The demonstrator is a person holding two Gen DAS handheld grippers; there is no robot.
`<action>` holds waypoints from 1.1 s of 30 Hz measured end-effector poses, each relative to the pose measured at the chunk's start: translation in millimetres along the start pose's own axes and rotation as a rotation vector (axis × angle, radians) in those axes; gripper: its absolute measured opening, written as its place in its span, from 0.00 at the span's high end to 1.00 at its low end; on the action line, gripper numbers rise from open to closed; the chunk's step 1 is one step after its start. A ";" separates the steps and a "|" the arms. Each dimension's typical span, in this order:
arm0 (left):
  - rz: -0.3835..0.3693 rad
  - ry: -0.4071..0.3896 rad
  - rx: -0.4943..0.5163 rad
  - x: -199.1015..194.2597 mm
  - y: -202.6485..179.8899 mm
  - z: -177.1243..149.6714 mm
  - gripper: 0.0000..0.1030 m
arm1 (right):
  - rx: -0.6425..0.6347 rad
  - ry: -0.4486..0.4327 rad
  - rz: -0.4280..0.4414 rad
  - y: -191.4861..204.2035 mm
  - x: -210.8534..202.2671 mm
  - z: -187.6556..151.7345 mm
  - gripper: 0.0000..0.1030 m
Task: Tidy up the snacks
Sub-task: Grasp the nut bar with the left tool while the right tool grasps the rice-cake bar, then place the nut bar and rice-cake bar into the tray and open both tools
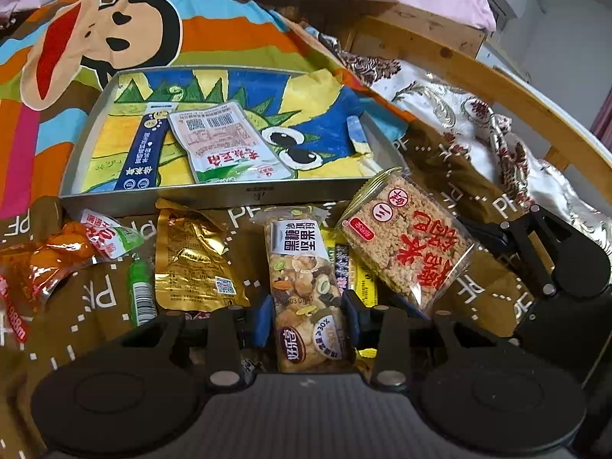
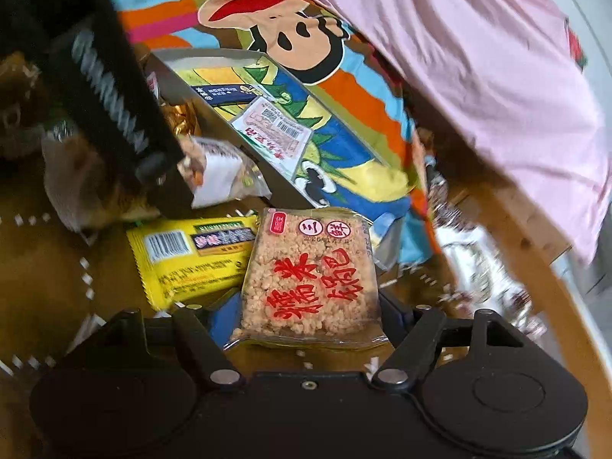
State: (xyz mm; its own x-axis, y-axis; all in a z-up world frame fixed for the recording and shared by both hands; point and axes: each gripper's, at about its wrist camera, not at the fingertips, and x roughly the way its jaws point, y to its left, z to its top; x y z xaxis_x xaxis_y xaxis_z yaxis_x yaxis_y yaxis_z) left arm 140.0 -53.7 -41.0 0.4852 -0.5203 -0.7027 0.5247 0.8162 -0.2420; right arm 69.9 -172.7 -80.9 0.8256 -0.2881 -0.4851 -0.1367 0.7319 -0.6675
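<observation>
Between my left gripper's (image 1: 310, 321) blue pads sits the nut-bar packet (image 1: 304, 287), pinched across its width, its long axis running straight ahead toward the tray (image 1: 244, 191) just beyond. My right gripper (image 2: 310, 321) stands much wider around the rice-cake pack (image 2: 310, 279), apparently gripping its sides. Both packs need only travel forward, the left one being nearer the tray.

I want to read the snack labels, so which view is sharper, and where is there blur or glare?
Left wrist view: sharp, nut bar print legible, glare on the gold pouch, edges bent by the fisheye. Right wrist view: motion-smeared, worst on the pink cloth; rice cracker pack lettering still readable.
</observation>
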 end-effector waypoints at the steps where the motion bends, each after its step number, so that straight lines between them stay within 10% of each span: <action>1: -0.002 -0.006 -0.003 -2.7 -0.2 -0.3 0.59 | -0.008 -0.003 -0.010 -0.6 -0.9 -0.5 0.27; 25: 0.158 -0.444 -0.115 -32.9 30.4 44.7 0.59 | -0.024 -0.398 -0.349 -5.1 -19.2 25.7 0.27; 33: 0.200 -0.493 -0.192 -4.0 66.1 72.0 0.59 | 0.099 -0.382 -0.337 -17.4 24.9 54.3 0.27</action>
State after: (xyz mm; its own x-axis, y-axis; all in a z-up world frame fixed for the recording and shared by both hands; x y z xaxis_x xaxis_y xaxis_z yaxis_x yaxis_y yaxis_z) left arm 223.1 -15.7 -6.0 0.8555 -0.3693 -0.3631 0.2750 0.9180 -0.2858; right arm 122.6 -159.0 -50.7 0.9585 -0.2850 0.0011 0.2082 0.6974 -0.6858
